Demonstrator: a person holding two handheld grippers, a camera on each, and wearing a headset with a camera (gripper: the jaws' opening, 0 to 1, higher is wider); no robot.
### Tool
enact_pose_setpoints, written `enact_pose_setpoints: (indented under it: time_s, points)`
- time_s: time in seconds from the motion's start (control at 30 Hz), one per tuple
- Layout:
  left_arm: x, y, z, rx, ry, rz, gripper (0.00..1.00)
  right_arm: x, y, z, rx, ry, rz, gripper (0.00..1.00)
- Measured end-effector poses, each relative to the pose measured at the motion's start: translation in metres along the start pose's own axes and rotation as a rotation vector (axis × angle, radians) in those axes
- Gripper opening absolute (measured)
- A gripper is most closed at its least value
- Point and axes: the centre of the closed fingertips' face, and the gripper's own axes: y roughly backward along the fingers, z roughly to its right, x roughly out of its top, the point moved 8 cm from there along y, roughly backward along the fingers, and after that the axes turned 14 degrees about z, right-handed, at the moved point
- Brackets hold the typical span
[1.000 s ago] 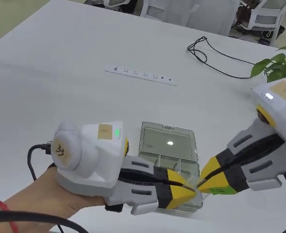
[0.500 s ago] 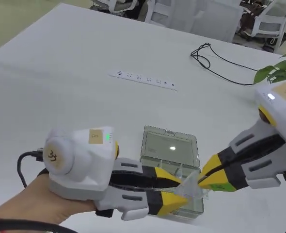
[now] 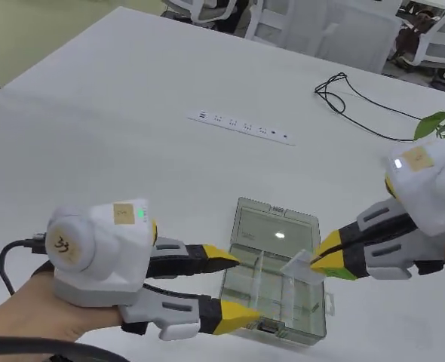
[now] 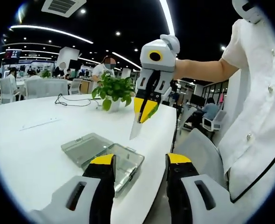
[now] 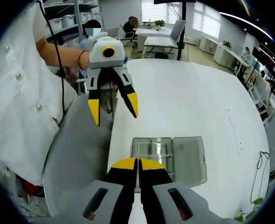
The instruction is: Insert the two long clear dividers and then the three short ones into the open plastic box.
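clear box (image 3: 277, 332) holds seated dividers (image 3: 255, 280); right gripper (image 3: 319, 262) pinches 1 loose divider (image 3: 301, 266).

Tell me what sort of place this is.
Most likely an open-plan office. There are swivel chairs beyond the big white table, a power strip and a potted plant on it, and more desks with people under long ceiling strip lights.

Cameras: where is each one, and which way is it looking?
Head view: on the person's head, looking down at the box, left tongs, right tongs, a hand.
Left gripper view: on the left tongs, facing the right tongs holding a divider; own open jaws, shirt.
Right gripper view: on the right tongs, looking down at the box; own shut jaws.
Shared: both gripper views show the box and the other tongs.
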Motion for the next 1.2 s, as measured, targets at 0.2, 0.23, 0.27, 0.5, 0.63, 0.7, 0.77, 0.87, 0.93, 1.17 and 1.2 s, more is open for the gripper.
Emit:
enact_pose_setpoints:
  time_s: [0.2, 0.23, 0.27, 0.5, 0.63, 0.7, 0.77, 0.87, 0.93, 1.17, 1.2]
  points:
    - [-0.012, 0.007, -0.006, 0.049, -0.023, -0.043, 0.62, -0.021, -0.017, 0.017, -0.022, -0.017, -0.001, 0.02]
    - [-0.014, 0.007, -0.007, 0.054, -0.018, -0.054, 0.65, -0.023, -0.019, 0.019, -0.024, -0.018, -0.004, 0.02]
    - [-0.016, 0.008, -0.008, 0.056, -0.023, -0.057, 0.67, -0.026, -0.022, 0.021, -0.027, -0.018, -0.006, 0.02]
    - [-0.026, 0.009, -0.012, 0.085, -0.014, -0.076, 0.79, -0.05, -0.037, 0.032, -0.034, -0.034, -0.014, 0.02]
    - [-0.027, 0.008, -0.013, 0.097, -0.009, -0.073, 0.88, -0.059, -0.042, 0.035, -0.035, -0.044, -0.006, 0.02]
    - [-0.027, 0.007, -0.013, 0.103, -0.003, -0.07, 0.91, -0.061, -0.043, 0.038, -0.038, -0.052, 0.004, 0.02]
    - [-0.027, 0.007, -0.014, 0.103, -0.002, -0.07, 0.91, -0.064, -0.045, 0.039, -0.037, -0.067, 0.02, 0.02]
    - [-0.028, 0.007, -0.015, 0.108, -0.002, -0.072, 0.94, -0.07, -0.047, 0.04, -0.04, -0.075, 0.013, 0.02]
    - [-0.028, 0.007, -0.015, 0.106, 0.001, -0.072, 0.94, -0.071, -0.048, 0.04, -0.036, -0.087, 0.019, 0.02]
    - [-0.029, 0.006, -0.015, 0.107, 0.006, -0.075, 0.94, -0.071, -0.051, 0.039, -0.031, -0.091, 0.026, 0.02]
    - [-0.029, 0.006, -0.015, 0.107, 0.006, -0.075, 0.93, -0.071, -0.051, 0.039, -0.03, -0.084, 0.024, 0.02]
